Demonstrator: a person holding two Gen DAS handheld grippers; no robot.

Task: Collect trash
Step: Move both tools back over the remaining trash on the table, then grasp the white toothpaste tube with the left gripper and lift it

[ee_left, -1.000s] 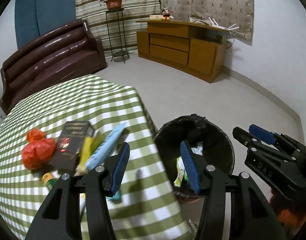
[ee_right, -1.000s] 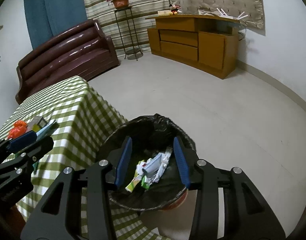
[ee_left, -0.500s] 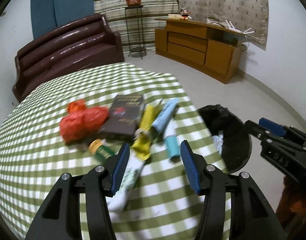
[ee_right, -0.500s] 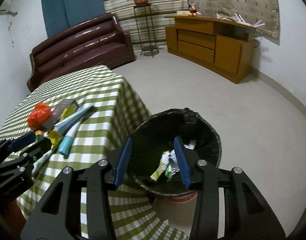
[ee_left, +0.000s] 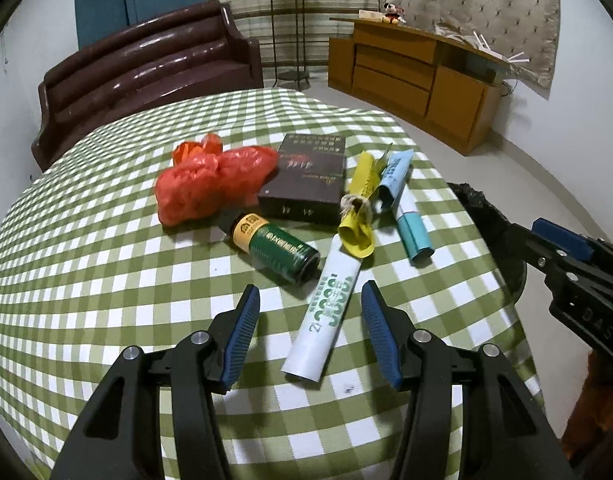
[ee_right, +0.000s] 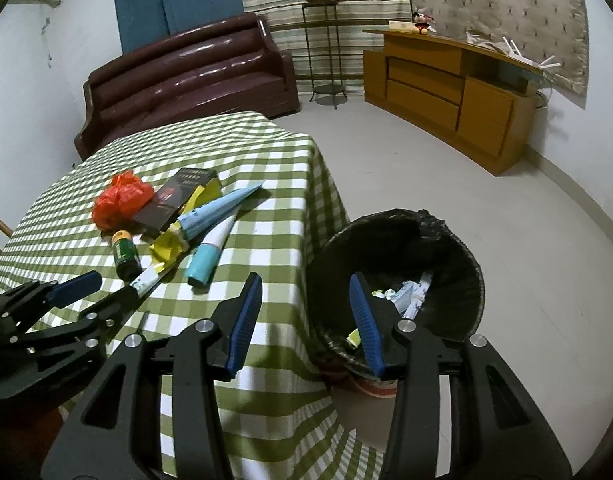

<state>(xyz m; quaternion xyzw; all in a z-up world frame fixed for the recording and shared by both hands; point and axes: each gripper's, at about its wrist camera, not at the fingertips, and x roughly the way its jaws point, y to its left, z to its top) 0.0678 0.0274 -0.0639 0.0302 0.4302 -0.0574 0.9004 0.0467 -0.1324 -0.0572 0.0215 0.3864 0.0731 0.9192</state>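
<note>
Green-checked bench [ee_left: 106, 280] at frame centre, carrying uncollected trash: red plastic bag [ee_left: 210, 184], dark box [ee_left: 306, 184], green bottle [ee_left: 278, 248], white tube [ee_left: 326, 316], yellow wrapper [ee_left: 358, 208], blue tube [ee_left: 402, 208]. Black-lined bin [ee_right: 394, 272] at lower right of the right-wrist view, already holding some scraps, so collection judged partly done. Left hand-held gripper [ee_left: 310, 328] partly open and empty above the white tube; right hand-held gripper [ee_right: 306, 320] partly open and empty, between bench edge and bin.

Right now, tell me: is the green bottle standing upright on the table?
No. In the left wrist view the green bottle lies on its side on the checked tablecloth, between the red bag and the white tube.
</note>
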